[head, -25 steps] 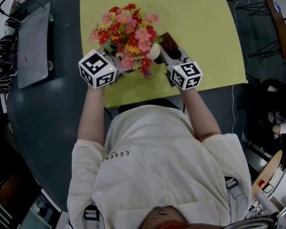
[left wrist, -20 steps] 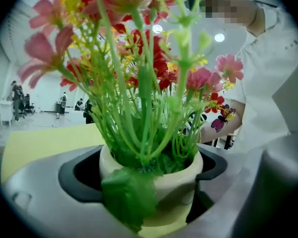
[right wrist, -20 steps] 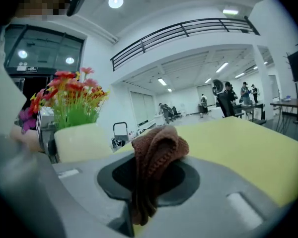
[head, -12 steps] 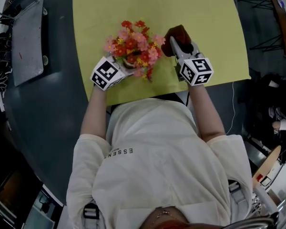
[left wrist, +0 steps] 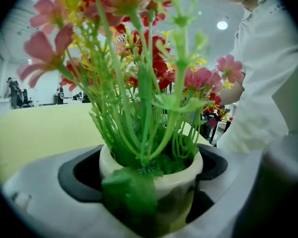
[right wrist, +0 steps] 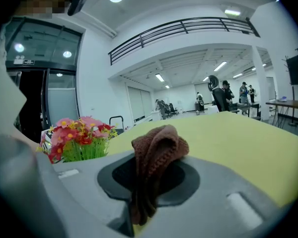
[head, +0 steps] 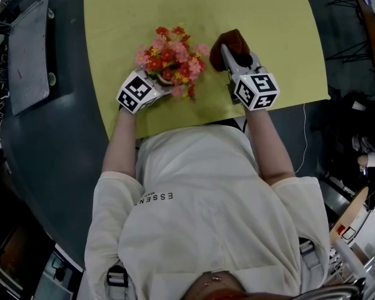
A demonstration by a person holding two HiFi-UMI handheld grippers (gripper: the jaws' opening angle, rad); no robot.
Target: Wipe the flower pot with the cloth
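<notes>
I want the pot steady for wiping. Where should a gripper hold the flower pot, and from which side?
Grip the flower pot across its round cream wall under the rim, coming in level from the side, as the left gripper does. The flowers spread wide overhead, so a top approach would likely crush stems.

Cloth (head: 233, 41): drawn off the flower pot (left wrist: 154, 175), now apart at its right.
Right gripper (head: 231, 55): moved away rightward with the cloth.
Left gripper (head: 157, 84): lowered with the pot, smaller in head view.
</notes>
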